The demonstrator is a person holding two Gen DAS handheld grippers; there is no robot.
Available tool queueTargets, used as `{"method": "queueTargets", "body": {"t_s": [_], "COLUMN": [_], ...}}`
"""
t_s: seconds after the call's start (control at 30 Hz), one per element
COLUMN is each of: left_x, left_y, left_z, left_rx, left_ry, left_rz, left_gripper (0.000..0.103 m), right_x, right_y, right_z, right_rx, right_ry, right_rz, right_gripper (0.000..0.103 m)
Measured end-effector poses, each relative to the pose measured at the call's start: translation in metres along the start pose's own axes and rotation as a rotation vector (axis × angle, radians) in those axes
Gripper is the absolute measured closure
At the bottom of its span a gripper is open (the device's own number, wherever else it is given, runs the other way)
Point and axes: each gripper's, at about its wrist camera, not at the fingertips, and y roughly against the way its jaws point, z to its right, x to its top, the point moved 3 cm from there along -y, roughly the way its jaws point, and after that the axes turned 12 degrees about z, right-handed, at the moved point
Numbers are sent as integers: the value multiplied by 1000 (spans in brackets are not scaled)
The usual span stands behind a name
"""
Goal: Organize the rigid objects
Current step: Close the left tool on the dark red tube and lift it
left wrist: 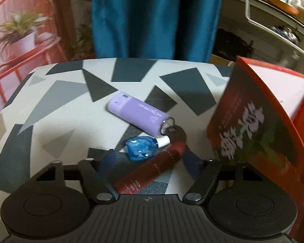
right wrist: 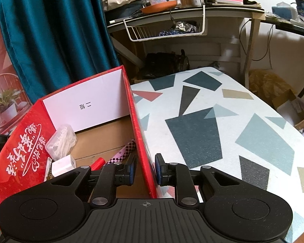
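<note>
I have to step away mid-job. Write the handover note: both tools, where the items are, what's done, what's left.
Left tool: open, down around the dark red tube, no grip yet.
Right tool: shut on the red box wall, steadying it.
On the table: tube, blue bottle, purple case.
Done: a few small items already in the box.
Left: box those three.

On the surface [left wrist: 50, 109] a lighter [left wrist: 138, 114] lies behind a small bottle [left wrist: 140, 146] and a tube [left wrist: 152, 170], all close together, with a key [left wrist: 176, 132] at the lighter's end. The box [left wrist: 259, 133] stands to their right. In the box lie a bag [right wrist: 61, 141], a block [right wrist: 62, 165] and a strip [right wrist: 124, 151].
</note>
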Motion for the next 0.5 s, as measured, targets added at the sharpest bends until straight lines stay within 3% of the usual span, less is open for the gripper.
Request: {"method": "queueTargets", "body": {"t_s": [0.17, 0.5], "left_x": [-8, -27], "left_y": [-2, 17], "left_z": [6, -3], "left_rx": [-24, -87], "left_ry": [-54, -79], "left_rz": [-20, -13], "left_gripper": [59, 76], "right_x": [0, 0], "right_y": [0, 1], "right_z": [0, 1], "right_rx": [-1, -1], "right_ry": [-5, -9], "right_rz": [2, 3], "right_gripper": [84, 84]}}
